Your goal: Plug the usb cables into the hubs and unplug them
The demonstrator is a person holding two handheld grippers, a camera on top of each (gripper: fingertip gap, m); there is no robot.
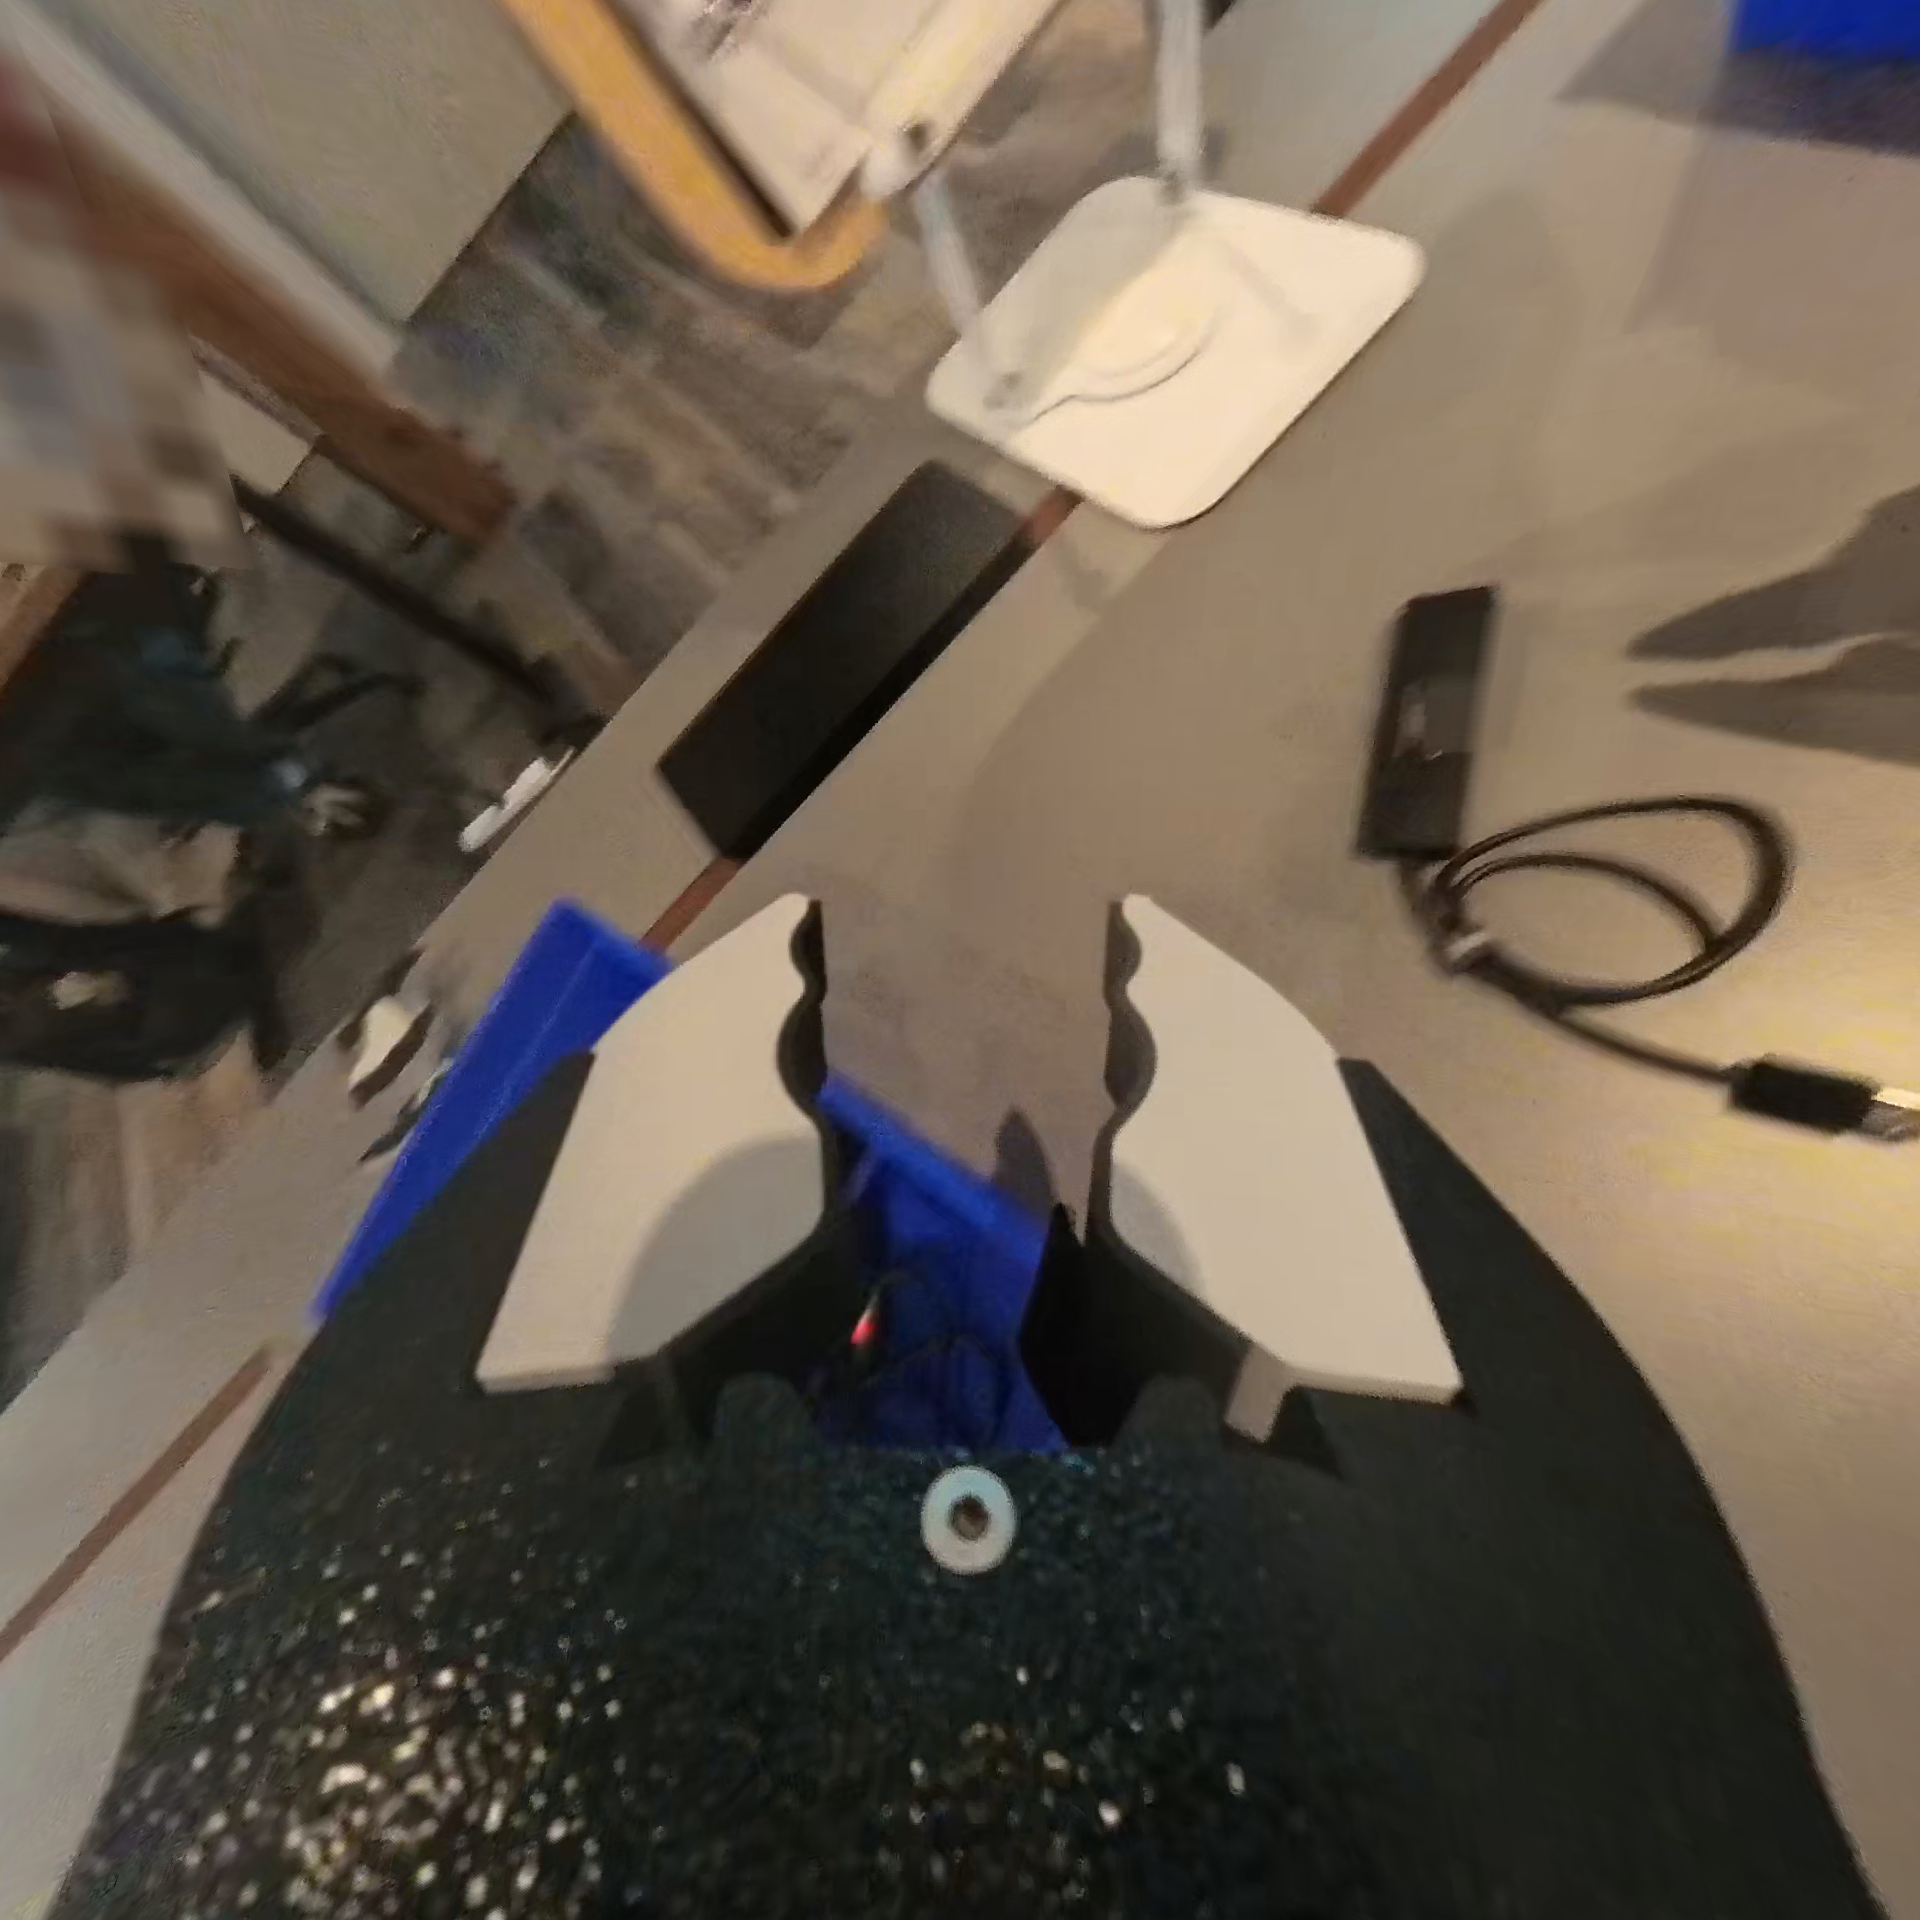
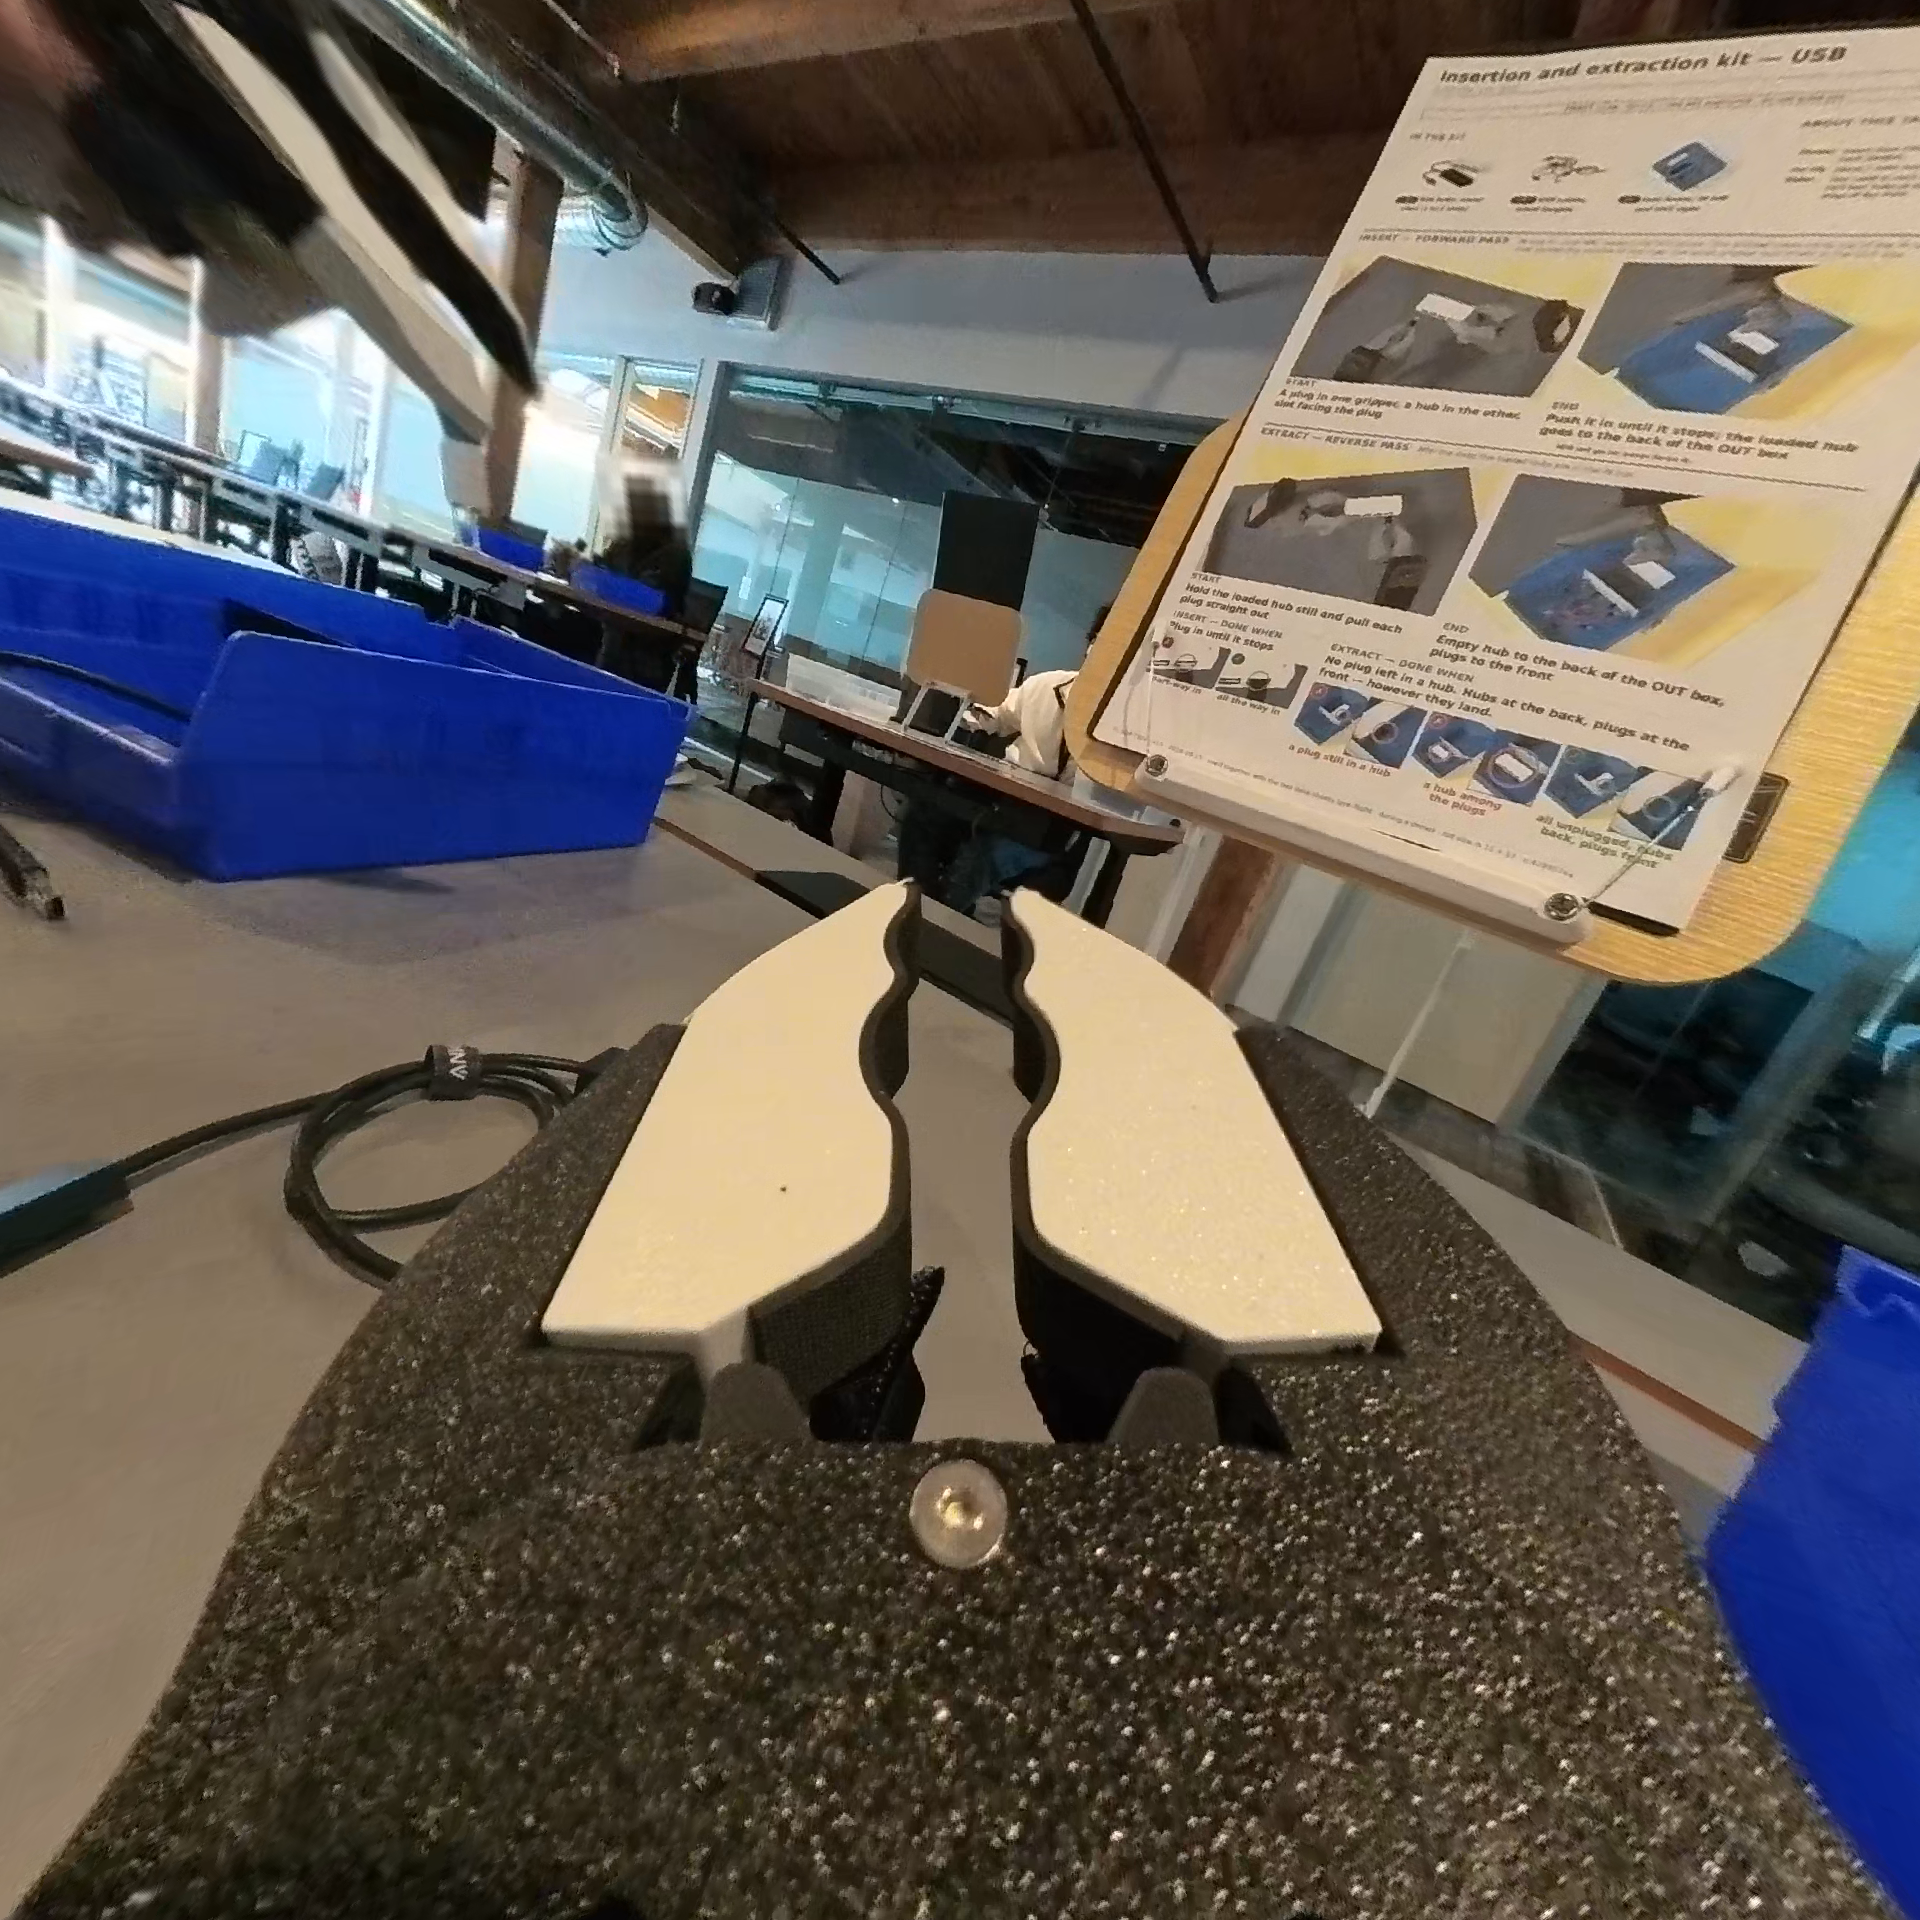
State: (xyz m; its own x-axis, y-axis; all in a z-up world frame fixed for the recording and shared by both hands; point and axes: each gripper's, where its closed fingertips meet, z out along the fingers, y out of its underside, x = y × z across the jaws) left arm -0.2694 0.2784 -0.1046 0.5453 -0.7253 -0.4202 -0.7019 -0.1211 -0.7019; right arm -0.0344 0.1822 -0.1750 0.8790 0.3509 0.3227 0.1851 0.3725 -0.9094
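A black USB hub [image 1: 1429, 717] lies on the grey table [image 1: 1247, 1039] to the right, ahead of my left gripper [image 1: 966, 925]. Its black cable [image 1: 1621, 904] is coiled beside it and ends in a plug [image 1: 1813, 1107] at the right edge. The left gripper is wide open, empty and above the table, blurred by motion. My right gripper [image 2: 958, 899] is low over the table, its jaws a narrow gap apart with nothing between them. The coiled cable [image 2: 416, 1101] lies to its left. The left gripper [image 2: 343, 239] shows blurred high at the upper left.
A blue bin [image 1: 561, 1018] sits under the left gripper and also shows in the right wrist view [image 2: 312, 748]. Another blue bin [image 2: 1829, 1558] is at the right. A white stand base [image 1: 1174, 343] and a black slab [image 1: 852, 665] lie ahead. An instruction board [image 2: 1475, 468] stands right.
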